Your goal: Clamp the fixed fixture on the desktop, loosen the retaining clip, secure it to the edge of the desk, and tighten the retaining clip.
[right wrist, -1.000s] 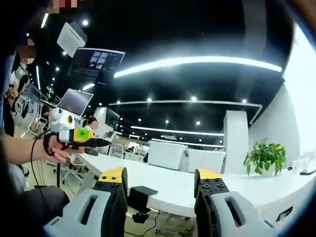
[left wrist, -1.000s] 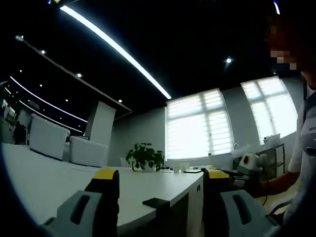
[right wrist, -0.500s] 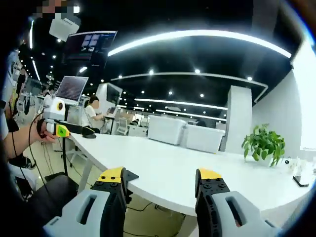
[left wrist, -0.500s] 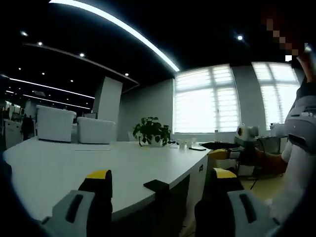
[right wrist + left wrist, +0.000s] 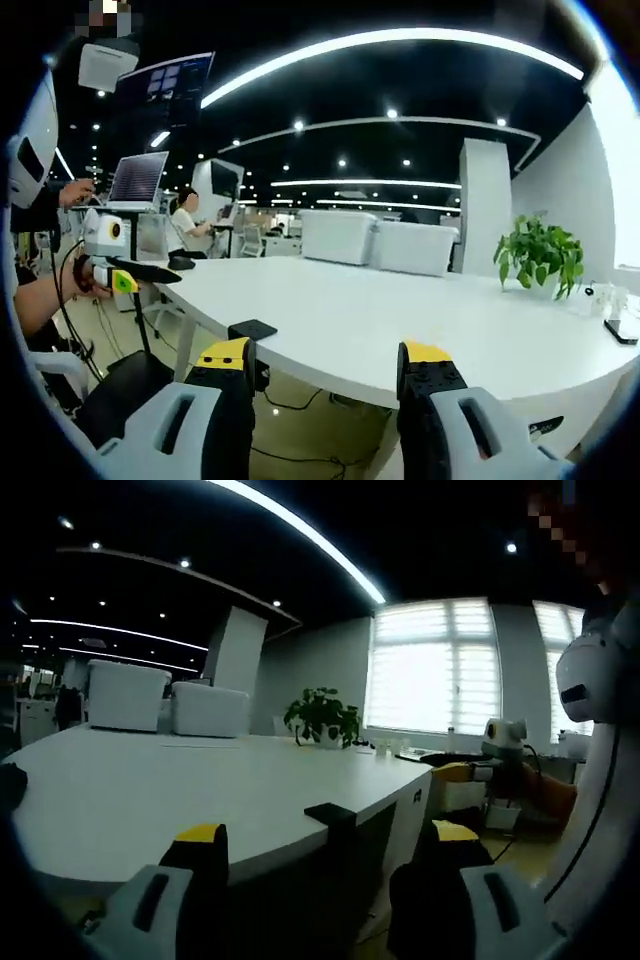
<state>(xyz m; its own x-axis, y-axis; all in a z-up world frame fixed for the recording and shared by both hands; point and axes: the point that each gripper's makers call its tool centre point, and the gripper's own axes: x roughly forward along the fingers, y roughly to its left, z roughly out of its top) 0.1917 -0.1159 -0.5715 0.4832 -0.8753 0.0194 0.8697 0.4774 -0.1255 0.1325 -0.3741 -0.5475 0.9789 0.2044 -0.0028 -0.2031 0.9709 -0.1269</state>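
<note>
A small black fixture [image 5: 330, 813] sits on the near edge of the white desk [image 5: 150, 800], just above and between the yellow-tipped jaws of my left gripper [image 5: 327, 832], which is open and empty. In the right gripper view the same fixture [image 5: 252, 330] sits on the desk edge [image 5: 400, 330], slightly above the left jaw of my open right gripper [image 5: 328, 352]. A hand holds the right gripper [image 5: 468, 772] beyond the desk corner. A hand holds the left gripper [image 5: 120, 275] at the far left.
A potted plant [image 5: 322, 715] stands at the far end of the desk, with small items beside it. White sofas [image 5: 125, 695] are behind the desk. A person [image 5: 185, 215] sits at a workstation with monitors [image 5: 140, 178] in the background. Floor lies below the desk edge.
Both cameras have risen and shifted, so more of the desk top shows from above. The fixture stays on the desk edge. Both grippers remain open.
</note>
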